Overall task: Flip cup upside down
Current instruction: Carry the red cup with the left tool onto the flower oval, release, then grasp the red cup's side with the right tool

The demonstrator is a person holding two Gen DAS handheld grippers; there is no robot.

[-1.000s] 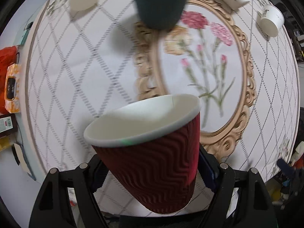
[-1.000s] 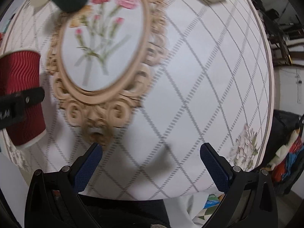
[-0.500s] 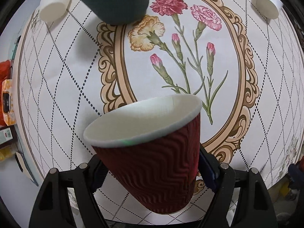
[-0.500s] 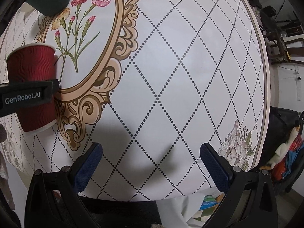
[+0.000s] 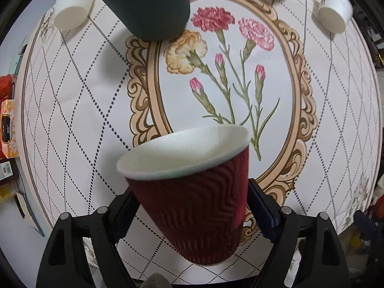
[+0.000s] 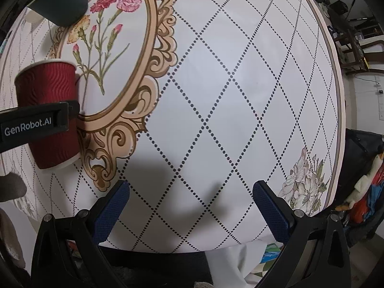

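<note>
My left gripper (image 5: 192, 206) is shut on a red ripple-wall paper cup (image 5: 196, 206), held above the table with its white-lined mouth pointing away and tilted. In the right wrist view the same red cup (image 6: 48, 100) hangs at the left with its white rim lower, and the left gripper's black finger (image 6: 36, 124) crosses it. My right gripper (image 6: 189, 208) is open and empty above the white diamond-patterned tablecloth (image 6: 228, 96), to the right of the cup.
A dark green cup (image 5: 144, 4) stands at the far side by the flower frame print (image 5: 228, 84). White cups sit far left (image 5: 72, 9) and far right (image 5: 334, 9). The table edge (image 6: 336, 96) curves along the right.
The left gripper with the red cup has moved in over the table, toward the flower frame. The right gripper has drifted slightly and stays open.
</note>
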